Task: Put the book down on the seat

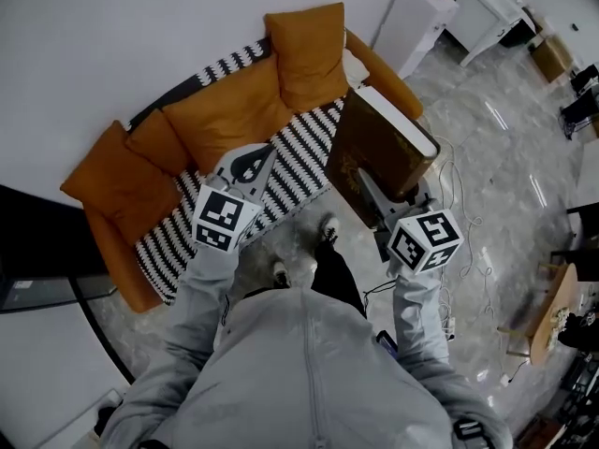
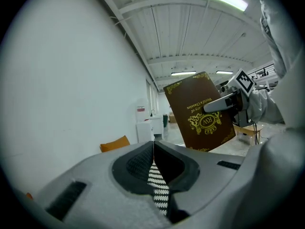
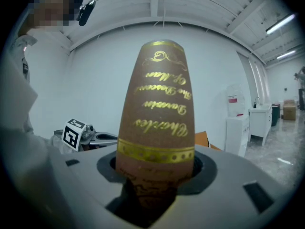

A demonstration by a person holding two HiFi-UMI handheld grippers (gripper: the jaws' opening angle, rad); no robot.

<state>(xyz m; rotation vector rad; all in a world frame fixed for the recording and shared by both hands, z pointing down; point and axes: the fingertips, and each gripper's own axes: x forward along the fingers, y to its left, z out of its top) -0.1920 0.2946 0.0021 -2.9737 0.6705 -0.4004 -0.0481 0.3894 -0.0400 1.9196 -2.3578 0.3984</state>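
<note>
A thick brown book (image 1: 374, 148) with gold lettering is held upright in the air, over the floor just off the sofa's right front corner. My right gripper (image 1: 379, 183) is shut on its lower part. In the right gripper view the gold-lettered spine (image 3: 155, 123) stands up between the jaws. The sofa's seat (image 1: 299, 157) is black-and-white striped, with orange cushions (image 1: 234, 110) behind it. My left gripper (image 1: 265, 153) hovers over the seat's front edge, shut and holding nothing. In the left gripper view its tips (image 2: 153, 146) meet, and the book (image 2: 202, 113) shows beyond them.
The sofa has orange arms (image 1: 393, 82) on both ends. A white cabinet (image 1: 412, 17) and a white table (image 1: 491, 12) stand at the back right. Cables (image 1: 459, 241) lie on the shiny floor, and a wooden stool (image 1: 547, 311) is at the right. The person's feet (image 1: 323, 232) are by the sofa front.
</note>
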